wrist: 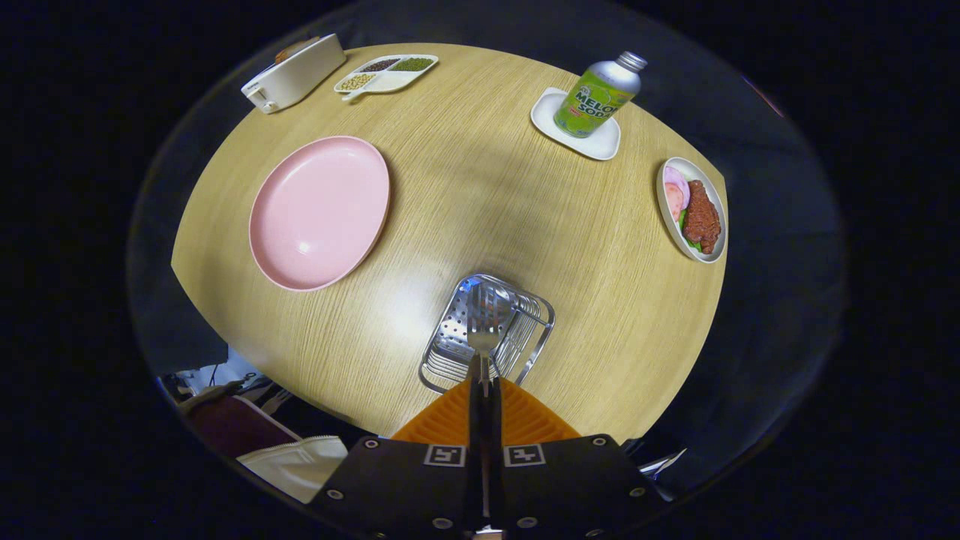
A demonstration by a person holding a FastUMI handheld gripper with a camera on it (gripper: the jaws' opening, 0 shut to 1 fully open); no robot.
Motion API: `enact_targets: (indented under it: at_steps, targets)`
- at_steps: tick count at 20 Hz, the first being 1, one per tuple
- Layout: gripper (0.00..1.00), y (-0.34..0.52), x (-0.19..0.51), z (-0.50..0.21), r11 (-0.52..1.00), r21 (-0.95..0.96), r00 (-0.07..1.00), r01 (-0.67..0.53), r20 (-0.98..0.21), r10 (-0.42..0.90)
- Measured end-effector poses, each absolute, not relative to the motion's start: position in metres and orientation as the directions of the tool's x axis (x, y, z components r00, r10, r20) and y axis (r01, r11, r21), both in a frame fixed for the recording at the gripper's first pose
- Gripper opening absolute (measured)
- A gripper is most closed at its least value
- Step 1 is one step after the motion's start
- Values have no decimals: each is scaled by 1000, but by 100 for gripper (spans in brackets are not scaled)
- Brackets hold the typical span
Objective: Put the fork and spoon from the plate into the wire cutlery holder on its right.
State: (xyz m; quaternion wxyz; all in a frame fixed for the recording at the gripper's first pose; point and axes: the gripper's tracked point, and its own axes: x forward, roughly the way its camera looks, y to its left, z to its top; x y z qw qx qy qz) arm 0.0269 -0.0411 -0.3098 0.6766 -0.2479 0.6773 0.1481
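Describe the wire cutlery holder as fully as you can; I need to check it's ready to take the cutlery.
The wire cutlery holder is a shiny metal basket with a perforated plate on one side, thin parallel wires on the other and a thick rounded rim. It sits on the wooden table, right of the empty pink plate and apart from it. The gripper, shut on a fork, holds the tines over the opening. Whether a spoon lies inside is unclear.

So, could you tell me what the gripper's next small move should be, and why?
Probably lower a little, then open. The gripper is shut on the fork, whose head hangs right over the wire cutlery holder, and the pink plate is already bare.
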Motion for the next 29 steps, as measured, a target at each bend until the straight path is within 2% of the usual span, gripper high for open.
enact_targets:
  at_steps: [6,9,10,11,15,19,24,29]
  targets:
    - [12,-30,36,-305,855,-105,76,-507,-994,-77]
    - [63,-22,46,-296,882,-83,138,-463,-990,-21]
    - [76,-17,51,-290,890,-71,162,-450,-987,3]
    - [99,-12,56,-284,901,-55,193,-430,-981,32]
    - [100,15,85,-240,933,21,375,-359,-912,165]
    - [100,19,114,-184,956,54,571,-290,-791,218]
    - [100,8,125,-111,972,65,758,-228,-614,219]
    - [100,-8,114,-68,981,29,864,-191,-469,182]
